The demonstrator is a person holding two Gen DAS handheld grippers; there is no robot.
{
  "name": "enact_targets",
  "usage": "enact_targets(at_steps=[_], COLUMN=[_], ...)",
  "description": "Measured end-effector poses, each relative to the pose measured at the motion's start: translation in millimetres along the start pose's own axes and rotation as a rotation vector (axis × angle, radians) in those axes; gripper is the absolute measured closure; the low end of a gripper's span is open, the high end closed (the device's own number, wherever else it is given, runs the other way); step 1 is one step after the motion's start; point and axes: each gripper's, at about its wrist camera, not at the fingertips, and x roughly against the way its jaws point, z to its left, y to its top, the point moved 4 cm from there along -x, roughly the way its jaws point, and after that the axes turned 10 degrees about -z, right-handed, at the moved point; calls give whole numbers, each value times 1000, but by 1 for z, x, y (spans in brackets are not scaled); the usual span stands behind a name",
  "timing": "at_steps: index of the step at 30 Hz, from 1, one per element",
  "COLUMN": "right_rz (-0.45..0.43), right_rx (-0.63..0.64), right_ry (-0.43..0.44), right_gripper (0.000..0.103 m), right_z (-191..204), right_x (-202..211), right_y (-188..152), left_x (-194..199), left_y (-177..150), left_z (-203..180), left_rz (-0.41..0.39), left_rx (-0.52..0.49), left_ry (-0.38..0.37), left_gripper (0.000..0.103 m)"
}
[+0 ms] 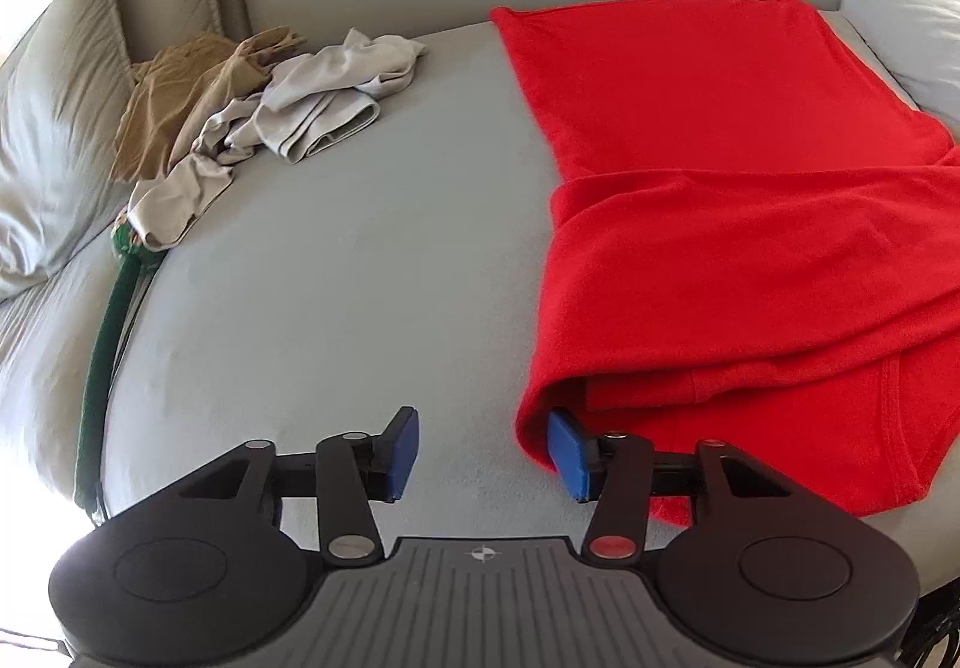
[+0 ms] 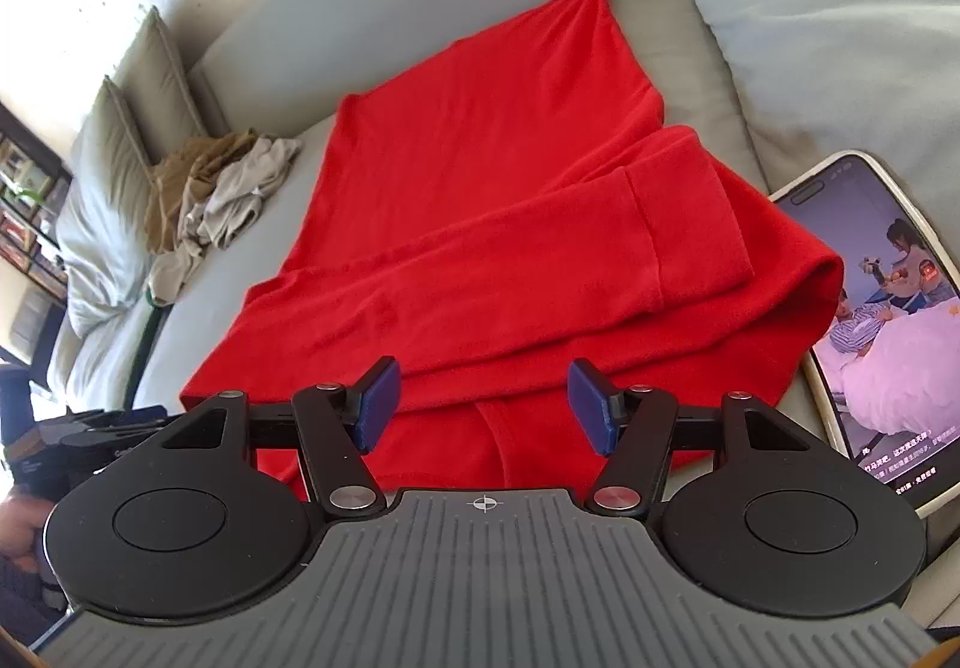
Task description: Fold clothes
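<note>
**Red shirt partly folded, a heap waiting on the sofa**

The left claw (image 1: 483,455) hangs with its blue pads spread wide and nothing between them; its right pad sits right at the near rolled edge of the red knit long-sleeved shirt (image 1: 720,224). The right claw (image 2: 480,410) is likewise agape and empty, poised just over the shirt's near hem.

Ahead of both claws the shirt lies on the pale grey sofa seat (image 1: 360,278), its sides turned inward and a cuffed sleeve (image 2: 678,224) laid across the body. As I judge it, the lengthwise folds are in and a crosswise fold remains.

Far ahead-left of the left claw, a crumpled heap of light grey and tan garments (image 1: 252,98) lies unfolded against the cushions. Just right of the right claw rests a lit smartphone (image 2: 888,320).
</note>
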Motion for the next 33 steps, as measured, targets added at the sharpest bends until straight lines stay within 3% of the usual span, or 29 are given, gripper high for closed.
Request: enact_targets(at_steps=[2, 3, 4, 5, 9, 12, 14, 17, 19, 21, 24, 26, 29, 30, 32, 33], right_rz=[8, 13, 21, 30, 55, 65, 77, 93, 93, 82, 2, -44, -64, -58, -13, -26], right_rx=[11, 17, 18, 20, -12, -10, 2, 18, 15, 0, 11, 81, 192, 219, 197, 176], right_ry=[-6, -10, -21, -32, -52, -50, -52, -55, -52, -44, -29, -52, -107, -131, -177, -174], right_gripper=[39, 39, 39, 39, 39, 39, 36, 28, 27, 27, 32, 60, 68, 68, 71, 73], right_z=[-2, -3, -5, -6, -16, -17, -15, -11, -10, -11, -11, -6, -5, -7, -22, -27], right_x=[-4, -6, -9, -12, -20, -21, -22, -20, -14, -5, 5, 2, -20, -30, -49, -49], right_y=[1, 1, 0, 0, -5, -4, -4, -3, -1, 1, 12, 20, 26, 27, 26, 26], left_x=[1, 1, 1, 2, 19, 5, -4, 11, 21, 32, 11, -2, -23, -39, -69, -82], left_y=[4, 7, 9, 11, 10, 0, -6, -1, 3, 14, 31, 43, 60, 58, 54, 50], left_z=[-8, -11, -15, -19, -29, -21, -13, -1, 7, 15, 13, 12, 10, 9, 6, 11], left_rz=[-35, -53, -71, -87, -107, 10, 67, 47, 30, -36, -63, -80, -101, -71, -10, 13], left_rx=[-35, -53, -70, -89, -177, -173, -152, -48, 23, 121, 246, 330, 453, 482, 537, 531], left_ry=[-30, -45, -60, -70, 31, 74, 93, 86, 79, 50, -50, -116, -213, -227, -247, -211], left_gripper=[76, 94, 102, 102, 102, 101, 92, 76, 60, 60, 63, 71, 79, 87, 89, 89])
